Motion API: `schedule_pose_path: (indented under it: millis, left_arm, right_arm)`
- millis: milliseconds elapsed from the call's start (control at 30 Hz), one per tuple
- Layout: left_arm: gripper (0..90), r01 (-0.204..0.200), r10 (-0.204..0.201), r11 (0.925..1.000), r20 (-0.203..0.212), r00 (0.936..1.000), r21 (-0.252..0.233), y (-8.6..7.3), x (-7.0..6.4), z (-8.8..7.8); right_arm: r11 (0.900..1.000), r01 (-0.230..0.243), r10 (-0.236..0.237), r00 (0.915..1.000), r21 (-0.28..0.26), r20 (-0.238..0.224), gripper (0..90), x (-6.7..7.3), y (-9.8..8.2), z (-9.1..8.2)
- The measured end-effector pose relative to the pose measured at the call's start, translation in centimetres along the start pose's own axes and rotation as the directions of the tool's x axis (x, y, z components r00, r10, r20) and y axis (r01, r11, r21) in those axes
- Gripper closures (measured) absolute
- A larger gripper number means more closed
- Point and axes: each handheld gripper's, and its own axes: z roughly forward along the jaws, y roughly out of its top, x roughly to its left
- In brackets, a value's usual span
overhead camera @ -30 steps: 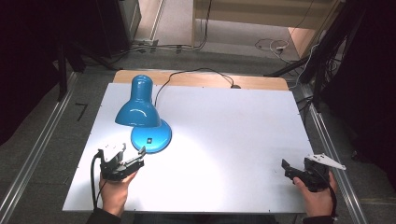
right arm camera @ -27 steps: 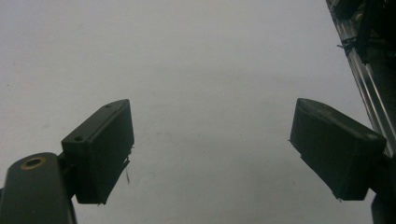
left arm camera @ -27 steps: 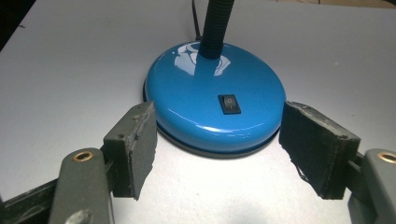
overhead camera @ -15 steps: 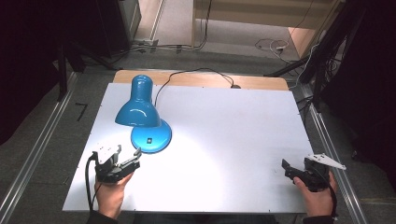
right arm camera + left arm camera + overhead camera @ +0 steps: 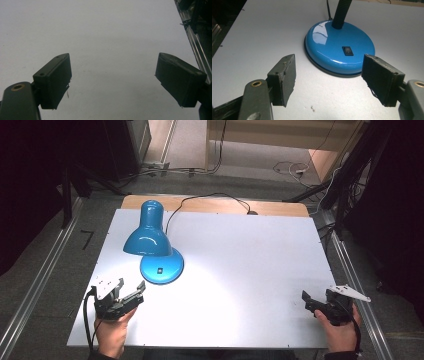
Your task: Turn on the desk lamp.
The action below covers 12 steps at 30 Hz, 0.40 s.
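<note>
Seemingly the step in hand is the approach to the blue desk lamp (image 5: 152, 249), which stands on the white table (image 5: 250, 270) toward its left side, nearer the far edge than the near one. The left claw (image 5: 131, 296) hovers close to the near-left corner, jaws spread wide and holding nothing, aimed at the lamp's round base (image 5: 340, 48). In the left gripper view the base sits just ahead, between the lines of the two jaws but clear of both, with the small black rocker switch (image 5: 347, 50) on its top facing the claw.

To do the step well, the person would likely bring the left claw forward and low, then settle on one target: one jaw tip pressed on the switch, or both jaws around the black neck (image 5: 340, 12) rising from the base's far side. The glossy base is probably too wide and slick to pinch.

The right claw (image 5: 311, 301) rests by the near-right corner, jaws likewise apart and empty, well away from the lamp.

The lamp's long axis runs from the base up and away toward the far-left corner; the shade (image 5: 148, 237) leans over the base, its opening turned down toward the table. Its cord (image 5: 210, 197) trails off over the far edge.
</note>
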Motion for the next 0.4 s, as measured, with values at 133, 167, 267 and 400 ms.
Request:
schedule_pose_path:
  millis: [133,167,267,400]
  left_arm:
    - [28.2,0.007,-0.007,1.0000,-0.009,0.9999,0.002,-0.1,0.5,-0.3]
    - [28.2,0.014,-0.014,0.9999,-0.012,0.9998,0.003,-0.2,0.6,-0.3]
    - [28.2,0.017,-0.016,0.9999,-0.015,0.9997,0.005,-0.3,1.0,-0.7]
    - [24.3,0.032,-0.032,0.9995,-0.020,0.9993,0.006,-0.5,1.7,-0.9]
  right_arm:
    - [1.000,0.000,0.000,1.0000,0.001,0.001,11.9,-0.1,0.0,0.0]
    - [1.000,0.001,-0.001,1.0000,0.002,0.003,11.9,-0.1,0.0,0.0]
    - [1.000,-0.003,0.003,1.0000,-0.003,0.007,11.9,-0.4,-0.1,-0.1]
    - [1.000,-0.007,0.007,1.0000,-0.001,0.005,10.4,-0.8,-0.2,0.0]
